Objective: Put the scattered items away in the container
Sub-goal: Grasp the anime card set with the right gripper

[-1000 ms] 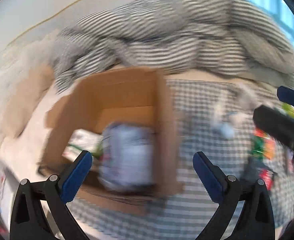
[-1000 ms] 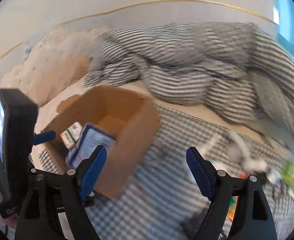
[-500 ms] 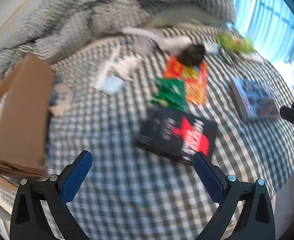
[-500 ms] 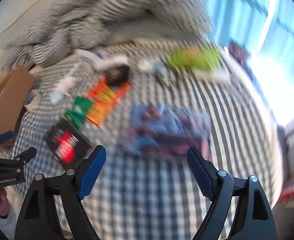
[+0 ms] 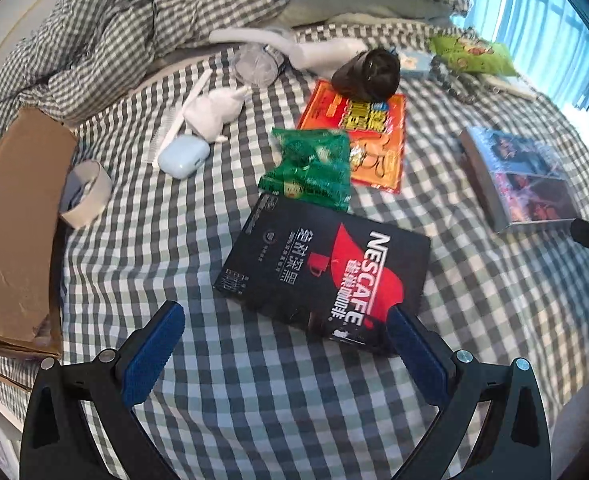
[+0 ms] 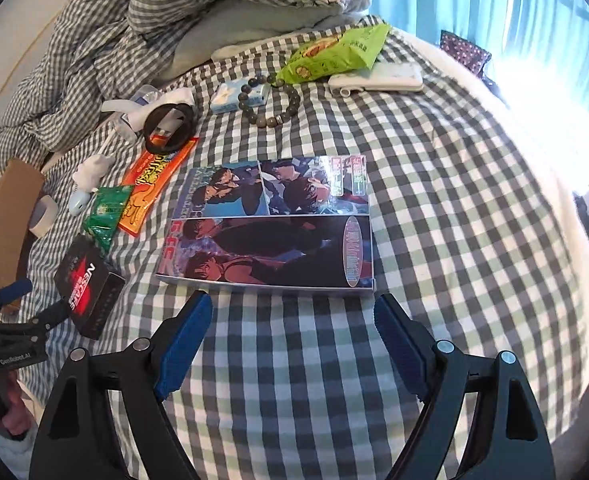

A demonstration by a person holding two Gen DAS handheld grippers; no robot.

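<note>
on the bed (image 6: pixel 434 184): 1 nescafe box (image 5: pixel 326 276), 1 illustrated box (image 6: pixel 270 224), 1 cardboard container (image 5: pixel 14 232). left hand-held gripper (image 5: pixel 290 352) and right hand-held gripper (image 6: pixel 294 340) both gape wide, holding nothing.

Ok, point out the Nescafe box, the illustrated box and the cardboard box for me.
Nescafe box (image 5: pixel 326 276): left wrist view, middle of its black and red top face.
Illustrated box (image 6: pixel 270 220): right wrist view, centre of its printed top face.
Cardboard box (image 5: pixel 14 216): left wrist view, its outer brown wall.

The coffee box (image 5: pixel 326 276) lies right of the cardboard box (image 5: pixel 14 224) — snack packets (image 5: pixel 310 168) behind it.
</note>
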